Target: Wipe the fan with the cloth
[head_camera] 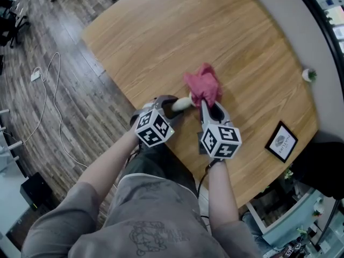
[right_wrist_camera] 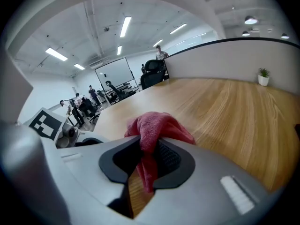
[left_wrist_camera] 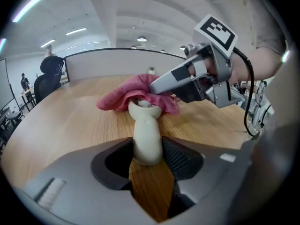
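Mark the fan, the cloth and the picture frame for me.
fan (left_wrist_camera: 147,135): left gripper view, middle of its cream handle.
cloth (right_wrist_camera: 159,125): right gripper view, bunched fold above the jaws.
picture frame (head_camera: 281,142): head view, its white centre.

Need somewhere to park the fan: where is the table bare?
Bare: the wooden tabletop beyond the red cloth, to its far edge. Crowded: the near edge, where left gripper and right gripper meet at the cream handheld fan; a black-framed card and small potted plant line the right rim.
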Demonstrator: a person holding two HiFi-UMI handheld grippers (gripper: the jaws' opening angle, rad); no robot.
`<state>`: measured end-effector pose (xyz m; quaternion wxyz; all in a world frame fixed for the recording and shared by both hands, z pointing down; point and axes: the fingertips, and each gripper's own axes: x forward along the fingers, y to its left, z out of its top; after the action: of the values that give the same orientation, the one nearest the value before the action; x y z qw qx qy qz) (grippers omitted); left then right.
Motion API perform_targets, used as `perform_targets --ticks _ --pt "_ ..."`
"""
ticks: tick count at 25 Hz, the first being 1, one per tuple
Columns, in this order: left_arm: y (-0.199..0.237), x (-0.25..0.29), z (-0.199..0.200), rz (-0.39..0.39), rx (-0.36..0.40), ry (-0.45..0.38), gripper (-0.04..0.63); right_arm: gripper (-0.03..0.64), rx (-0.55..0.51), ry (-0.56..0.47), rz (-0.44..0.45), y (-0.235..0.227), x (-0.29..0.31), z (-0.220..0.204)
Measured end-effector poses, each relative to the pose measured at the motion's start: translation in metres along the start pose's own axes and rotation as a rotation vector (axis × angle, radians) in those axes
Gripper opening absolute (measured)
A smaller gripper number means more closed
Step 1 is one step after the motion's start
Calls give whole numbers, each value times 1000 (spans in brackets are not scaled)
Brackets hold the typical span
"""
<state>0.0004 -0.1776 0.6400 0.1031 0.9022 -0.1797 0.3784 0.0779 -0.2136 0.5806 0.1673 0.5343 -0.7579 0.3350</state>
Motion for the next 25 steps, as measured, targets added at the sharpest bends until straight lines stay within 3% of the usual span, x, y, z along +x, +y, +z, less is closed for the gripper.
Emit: perform_targets --ticks 4,8,11,17,20,25 --pt "1 0 -1 6 3 1 196 81 -24 64 147 40 10 -14" --pt "0 2 2 -5 -3 0 196 81 -15 209 310 75 12 -43" --pt "0 1 0 -4 -3 3 196 81 -5 251 353 85 11 -51" --pt "0 2 1 -10 -13 2 196 80 -8 209 259 49 6 -29" --pt "1 1 0 -9 -14 4 196 81 46 180 227 33 1 -19" --pt "-1 2 -1 -19 -28 8 196 81 170 132 78 -8 -9 -12"
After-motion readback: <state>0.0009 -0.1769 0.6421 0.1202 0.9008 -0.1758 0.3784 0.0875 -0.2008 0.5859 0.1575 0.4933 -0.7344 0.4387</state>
